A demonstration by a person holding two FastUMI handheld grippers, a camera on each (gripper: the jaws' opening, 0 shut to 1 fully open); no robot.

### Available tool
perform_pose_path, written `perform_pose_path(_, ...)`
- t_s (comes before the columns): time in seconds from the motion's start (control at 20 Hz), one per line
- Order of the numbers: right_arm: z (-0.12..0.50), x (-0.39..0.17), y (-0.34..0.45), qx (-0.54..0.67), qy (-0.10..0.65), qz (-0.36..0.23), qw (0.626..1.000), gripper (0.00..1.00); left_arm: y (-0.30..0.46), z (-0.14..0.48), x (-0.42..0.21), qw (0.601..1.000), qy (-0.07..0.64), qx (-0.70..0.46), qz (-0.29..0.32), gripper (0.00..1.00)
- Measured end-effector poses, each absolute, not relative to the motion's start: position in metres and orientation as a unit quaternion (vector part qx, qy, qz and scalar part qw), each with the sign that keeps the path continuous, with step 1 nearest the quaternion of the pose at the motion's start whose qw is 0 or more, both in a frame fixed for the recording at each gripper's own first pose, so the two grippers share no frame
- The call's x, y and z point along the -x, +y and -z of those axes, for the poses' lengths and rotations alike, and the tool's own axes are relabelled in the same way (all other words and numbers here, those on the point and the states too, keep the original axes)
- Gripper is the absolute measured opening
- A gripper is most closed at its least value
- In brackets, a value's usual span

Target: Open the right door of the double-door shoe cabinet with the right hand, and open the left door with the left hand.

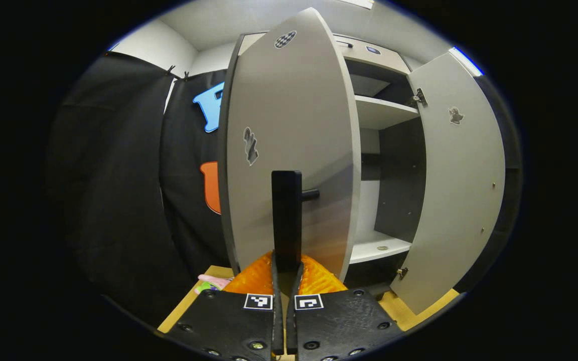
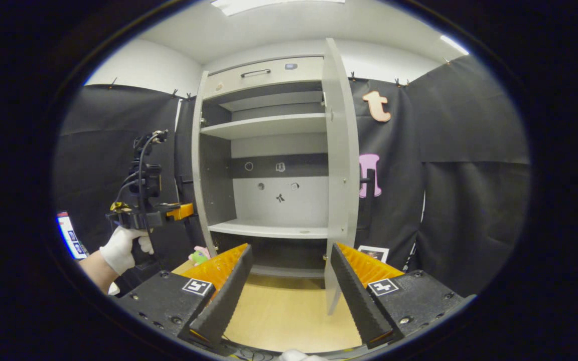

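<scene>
Left claw [image 1: 286, 268] clamps the left door's handle [image 1: 286, 220] at lower centre, while right claw [image 2: 289, 281] gapes empty before the swung-out right door [image 2: 341, 170].

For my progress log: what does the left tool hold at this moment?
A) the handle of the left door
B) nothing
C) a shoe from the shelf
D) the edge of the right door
A: in the left gripper view the left tool is closed on the left door's handle.

Fingers [image 1: 273, 281] clamped on door handle [image 1: 286, 220]
</scene>
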State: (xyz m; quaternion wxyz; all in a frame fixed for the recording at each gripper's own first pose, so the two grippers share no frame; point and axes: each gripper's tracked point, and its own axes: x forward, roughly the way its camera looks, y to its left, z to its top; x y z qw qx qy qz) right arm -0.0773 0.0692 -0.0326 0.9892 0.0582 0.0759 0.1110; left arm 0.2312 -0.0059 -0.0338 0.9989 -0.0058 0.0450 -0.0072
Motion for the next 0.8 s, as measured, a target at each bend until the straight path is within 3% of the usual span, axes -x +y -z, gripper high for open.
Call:
perform_pose_path(0.5,0.028,0.066,0.1,-0.063,0.074,-0.138,0.986,0.98,0.033,0.036,-0.212,0.999,0.037,0.009,-0.019,0.01)
perform_pose_path(0.55,0.027,0.065,0.102,-0.062,0.073,-0.141,0.985,0.98,0.039,0.038,-0.211,0.999,0.038,0.01,-0.024,0.08)
perform_pose_path(0.6,0.026,0.064,0.105,-0.063,0.071,-0.143,0.985,0.98,0.045,0.037,-0.21,0.999,0.037,0.011,-0.029,0.0)
perform_pose_path(0.65,0.026,0.063,0.108,-0.063,0.071,-0.144,0.985,0.98,0.051,0.035,-0.209,0.999,0.035,0.013,-0.034,0.08)
perform_pose_path(0.7,0.027,0.062,0.111,-0.064,0.072,-0.147,0.984,0.98,0.059,0.033,-0.207,0.999,0.031,0.014,-0.039,0.08)
perform_pose_path(0.75,0.028,0.062,0.115,-0.063,0.073,-0.149,0.984,0.98,0.066,0.033,-0.208,0.998,0.03,0.016,-0.045,0.0)
perform_pose_path(0.8,0.028,0.06,0.119,-0.062,0.075,-0.152,0.984,0.98,0.076,0.035,-0.207,0.998,0.031,0.014,-0.054,0.0)
